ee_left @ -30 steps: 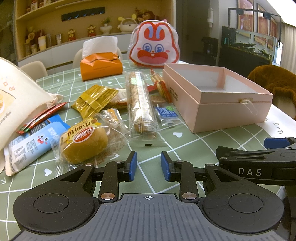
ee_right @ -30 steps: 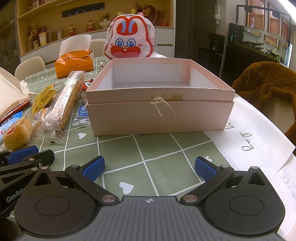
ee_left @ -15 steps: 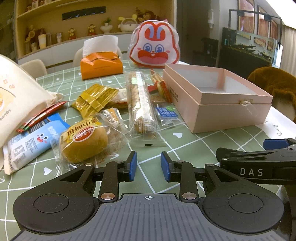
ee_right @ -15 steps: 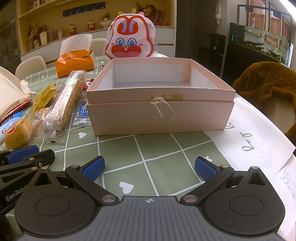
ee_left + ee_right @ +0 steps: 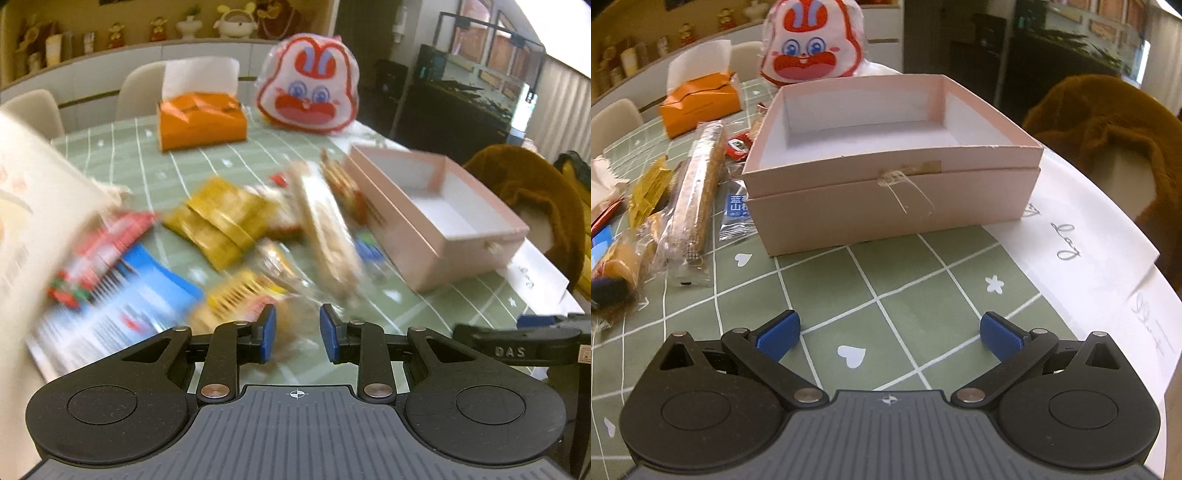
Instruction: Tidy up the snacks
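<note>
Left gripper (image 5: 294, 333): we saw it narrowly parted, empty, above blurred wrapped snacks (image 5: 236, 229).
Right gripper (image 5: 889, 334): we saw it spread wide, empty, facing the open pink cardboard box (image 5: 890, 206).

Motion blur is smearing the snack pile (image 5: 258, 240) across the left wrist view, leaving the print on the blue packet (image 5: 118, 306) and the red sachets (image 5: 99, 254) unreadable. The cream bag (image 5: 33, 206) is running off the left edge. In the right wrist view, the bun wrapper (image 5: 617, 266) is being cut by the left edge, and the pink box (image 5: 886, 206) is hiding part of the small blue sachet (image 5: 737, 214).
</note>
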`<state>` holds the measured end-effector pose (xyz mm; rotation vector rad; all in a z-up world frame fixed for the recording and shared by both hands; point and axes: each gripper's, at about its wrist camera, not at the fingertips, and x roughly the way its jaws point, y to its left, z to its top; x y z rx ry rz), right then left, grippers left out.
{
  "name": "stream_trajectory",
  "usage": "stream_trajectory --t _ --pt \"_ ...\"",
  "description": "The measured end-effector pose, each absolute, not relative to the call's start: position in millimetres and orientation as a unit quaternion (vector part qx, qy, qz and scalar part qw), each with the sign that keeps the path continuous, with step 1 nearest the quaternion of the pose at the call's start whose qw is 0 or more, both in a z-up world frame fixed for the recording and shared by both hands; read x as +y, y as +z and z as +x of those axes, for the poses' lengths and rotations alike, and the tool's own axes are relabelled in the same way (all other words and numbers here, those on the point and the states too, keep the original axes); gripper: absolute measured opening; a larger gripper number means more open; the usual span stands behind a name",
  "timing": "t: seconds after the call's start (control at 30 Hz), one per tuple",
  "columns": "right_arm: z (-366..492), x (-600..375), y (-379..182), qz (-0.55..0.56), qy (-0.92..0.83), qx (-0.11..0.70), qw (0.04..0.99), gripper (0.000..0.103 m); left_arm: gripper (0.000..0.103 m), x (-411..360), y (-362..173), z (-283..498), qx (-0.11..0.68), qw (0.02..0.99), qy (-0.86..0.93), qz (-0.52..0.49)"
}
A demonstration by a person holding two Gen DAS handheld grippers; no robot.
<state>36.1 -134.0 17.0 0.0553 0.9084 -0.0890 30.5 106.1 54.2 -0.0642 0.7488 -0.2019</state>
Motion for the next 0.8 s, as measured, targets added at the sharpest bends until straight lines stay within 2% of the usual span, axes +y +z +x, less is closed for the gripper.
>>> stream_trajectory --t 0.17,0.27,0.57,0.8 --pt "43.7 -109.1 25.9 0.026 -0.085 0.458 0.885 0.103 0.031 179.9 77.1 54.2 0.360 0.925 -0.095 -0.083" --pt "40.1 -74.0 42.8 0.012 -0.070 0.438 0.896 0.103 0.031 209.6 80.8 64.0 0.365 0.917 -0.107 -0.119" --pt "63.6 30.6 71.9 0.087 0.010 0.442 0.893 0.103 0.031 255.8 62.9 80.6 0.399 0.908 -0.041 -0.122" --pt "89.9 86.3 46.6 0.026 0.029 0.487 0.873 0.103 0.029 263.7 47.5 104.6 0.403 0.910 0.002 -0.092"
